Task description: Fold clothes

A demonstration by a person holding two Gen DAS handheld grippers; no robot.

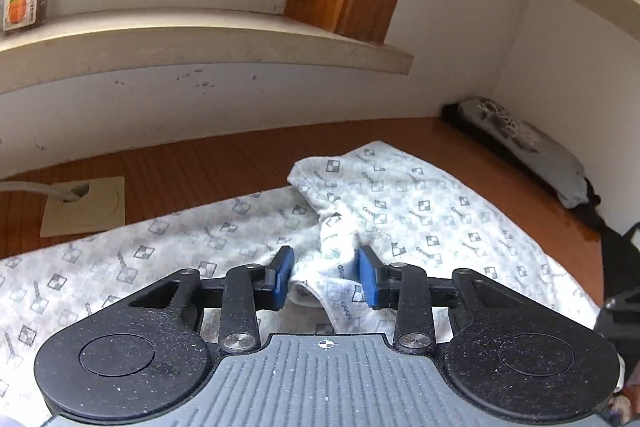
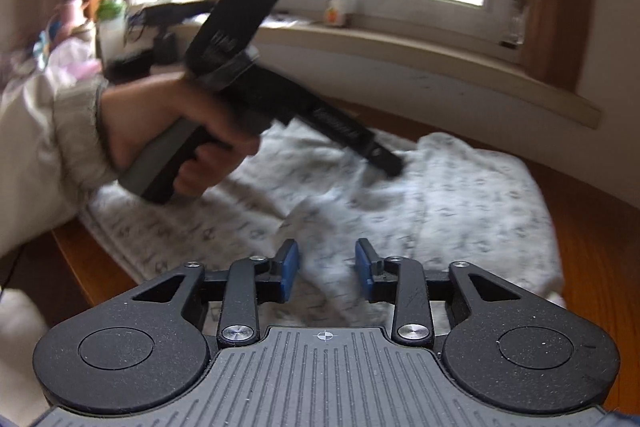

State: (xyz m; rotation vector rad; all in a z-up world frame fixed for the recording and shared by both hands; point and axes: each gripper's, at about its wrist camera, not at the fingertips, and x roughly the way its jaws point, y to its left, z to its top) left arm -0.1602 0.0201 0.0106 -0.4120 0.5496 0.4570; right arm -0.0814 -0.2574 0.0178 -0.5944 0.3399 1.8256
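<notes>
Blurred patterned garment [image 2: 460,195], far edge hidden

Left gripper [image 1: 326,277]: black linkage arms with silver screws behind blue-padded fingers [image 1: 282,277]; grey ribbed body with white crosshair mark, flanked by two black discs. Right gripper [image 2: 326,269]: identical build. Left hand [image 2: 192,131] wears a cream sleeve [image 2: 48,131], gathered at the cuff
</notes>
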